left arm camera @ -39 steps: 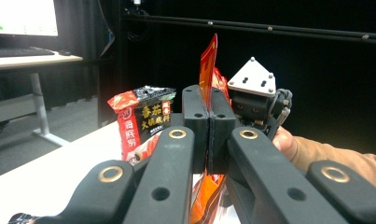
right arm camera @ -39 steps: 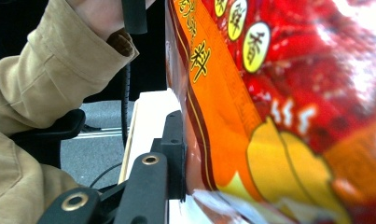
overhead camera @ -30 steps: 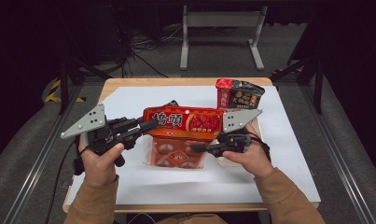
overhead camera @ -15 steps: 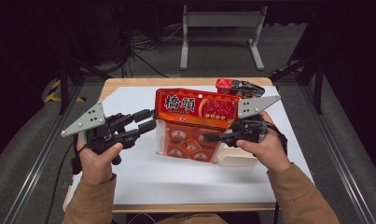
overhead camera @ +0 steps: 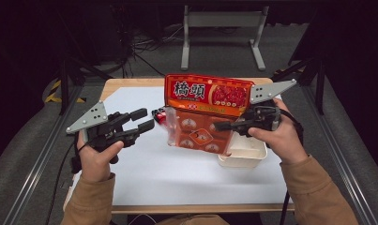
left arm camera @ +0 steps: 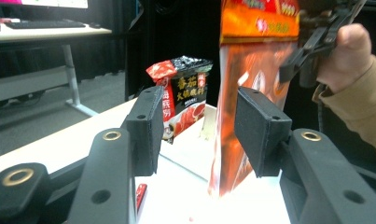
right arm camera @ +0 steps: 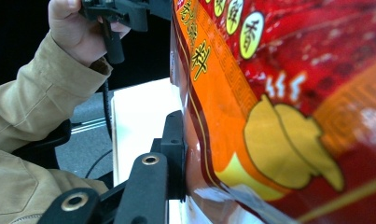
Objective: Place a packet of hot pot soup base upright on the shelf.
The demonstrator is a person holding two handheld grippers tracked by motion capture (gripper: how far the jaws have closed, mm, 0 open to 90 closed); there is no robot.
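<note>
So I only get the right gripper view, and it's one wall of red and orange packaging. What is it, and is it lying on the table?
Observer: It's a big red pouch. The right tool is clamped on it and holds it upright above the table.
Visitor: Is anything underneath it?
Observer: In the high view a white tray sits on the table just below the pouch's lower edge.
Visitor: And the other hand?
Observer: The left tool is off to the pouch's side, apart from it. Its jaws have just been opening and there is nothing between them.
</note>
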